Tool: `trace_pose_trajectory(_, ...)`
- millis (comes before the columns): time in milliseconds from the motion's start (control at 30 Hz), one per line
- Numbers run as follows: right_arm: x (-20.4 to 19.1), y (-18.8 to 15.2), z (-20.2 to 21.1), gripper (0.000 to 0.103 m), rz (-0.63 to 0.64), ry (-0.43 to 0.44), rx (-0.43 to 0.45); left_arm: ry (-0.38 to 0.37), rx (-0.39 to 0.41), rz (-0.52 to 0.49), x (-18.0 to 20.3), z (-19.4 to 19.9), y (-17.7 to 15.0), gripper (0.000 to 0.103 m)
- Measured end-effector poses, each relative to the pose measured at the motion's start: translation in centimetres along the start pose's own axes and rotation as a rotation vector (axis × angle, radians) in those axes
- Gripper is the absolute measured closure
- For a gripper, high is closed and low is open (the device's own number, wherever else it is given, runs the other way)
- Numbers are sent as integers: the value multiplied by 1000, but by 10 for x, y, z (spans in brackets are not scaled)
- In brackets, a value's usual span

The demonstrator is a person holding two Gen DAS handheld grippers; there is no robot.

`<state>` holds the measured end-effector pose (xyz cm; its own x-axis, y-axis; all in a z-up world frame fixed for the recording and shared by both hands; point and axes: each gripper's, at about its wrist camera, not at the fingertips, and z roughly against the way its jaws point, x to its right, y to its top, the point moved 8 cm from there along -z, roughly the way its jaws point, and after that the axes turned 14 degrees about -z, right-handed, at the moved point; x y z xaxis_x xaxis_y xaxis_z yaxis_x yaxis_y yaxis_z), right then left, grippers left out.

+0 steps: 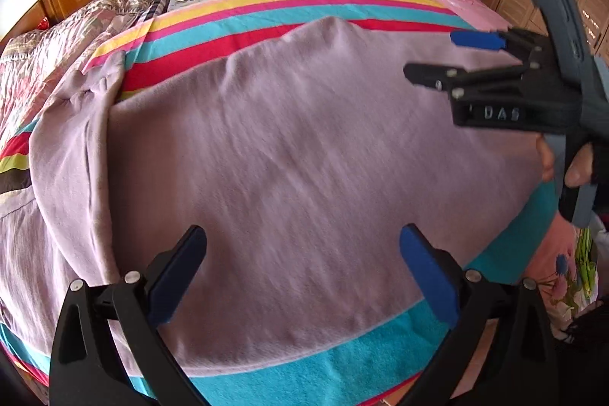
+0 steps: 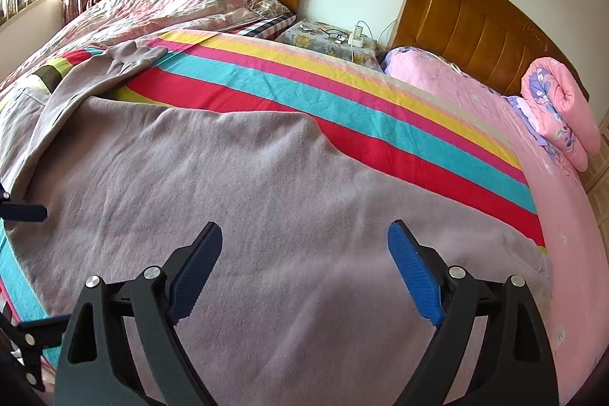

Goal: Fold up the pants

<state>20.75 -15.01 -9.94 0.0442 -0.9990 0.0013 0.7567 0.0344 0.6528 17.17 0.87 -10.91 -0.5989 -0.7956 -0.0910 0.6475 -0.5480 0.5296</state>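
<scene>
Left wrist view: left gripper [image 1: 302, 271] hovers with jaws wide over the near edge of the bed [image 1: 506, 14], where the mauve knit pants [image 1: 289, 155] lie flat, long axis running along that edge. Right gripper [image 2: 304, 273], jaws equally wide, hangs over their other end. One leg [image 2: 125, 61] trails toward the far corner. No containers show.

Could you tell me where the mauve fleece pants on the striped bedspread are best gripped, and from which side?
Probably at the near edge of the mauve fleece pants, where the hem lies flat along the turquoise band of the striped bedspread. Come in low from the near bedside, one finger sliding under; both the left gripper and right gripper hover open there.
</scene>
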Motion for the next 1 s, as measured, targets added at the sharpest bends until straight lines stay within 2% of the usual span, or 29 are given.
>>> trace_pose_trajectory(133,-10,1,-28,17,-16,47,-64,74,-14,64,-38,-16,18,2)
trace_pose_trajectory(267,-9,-15,-41,16,-5,63,-122,122,-119,116,-61,-47,6,1)
trace_pose_trajectory(400,6,-31,-34,14,-63,118,-160,109,-78,109,-62,-44,1,1)
trace_pose_trajectory(733,20,-60,-9,13,-30,70,-209,117,-66,112,-62,-44,1,1)
trace_pose_trajectory(867,21,-57,-2,13,-49,17,-209,117,-63,110,-62,-45,1,1)
trace_pose_trajectory(1000,-9,-50,8,13,-44,104,-174,122,-65,111,-61,-42,0,1)
